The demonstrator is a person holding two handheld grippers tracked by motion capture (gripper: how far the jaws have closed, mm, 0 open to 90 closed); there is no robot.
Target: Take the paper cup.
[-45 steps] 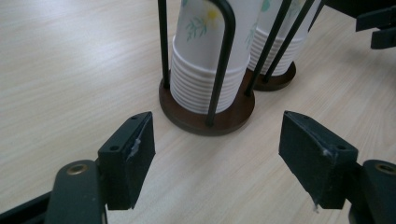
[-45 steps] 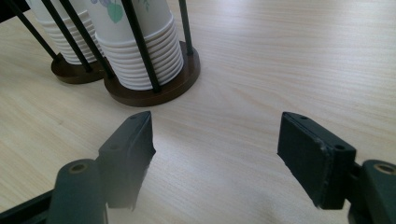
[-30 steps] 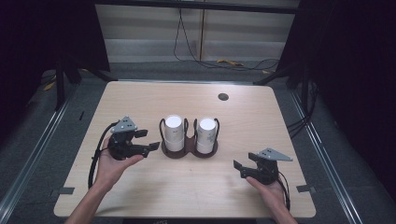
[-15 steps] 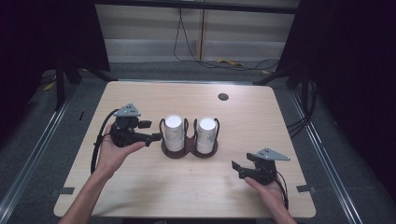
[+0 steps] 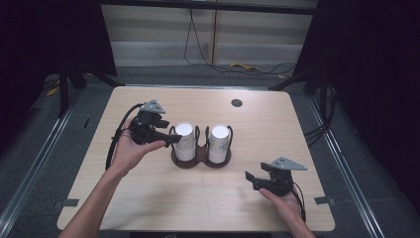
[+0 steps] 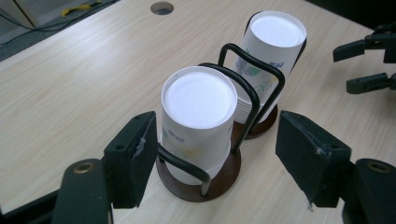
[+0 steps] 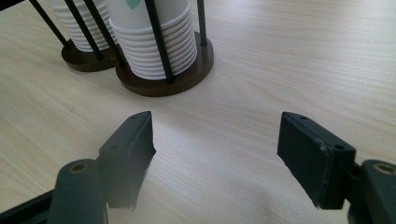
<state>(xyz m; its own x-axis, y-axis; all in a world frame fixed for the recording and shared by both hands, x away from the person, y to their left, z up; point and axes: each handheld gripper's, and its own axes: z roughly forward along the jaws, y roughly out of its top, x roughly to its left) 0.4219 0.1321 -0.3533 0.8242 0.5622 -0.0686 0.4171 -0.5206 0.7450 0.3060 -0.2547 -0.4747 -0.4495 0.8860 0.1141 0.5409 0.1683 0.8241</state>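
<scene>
Two stacks of upturned white paper cups stand in a black wire holder with brown round bases at mid-table. My left gripper is at the top of the left stack, level with its upper cup. In the left gripper view the jaws stand either side of that cup without pressing on it; they have just been opening. The right stack is behind it. My right gripper rests low near the table's front right, open, with bare wood between its jaws and the nearer stack ahead.
A small round hole lies in the tabletop at the back right. The wire loops of the holder rise beside each stack. Dark floor with rails and cables surrounds the table. Bare wood stretches to the left and front of the holder.
My left hand has lifted and moved right, bringing its gripper from the left of the holder up to the top of the left cup stack. The right hand has stayed put.
</scene>
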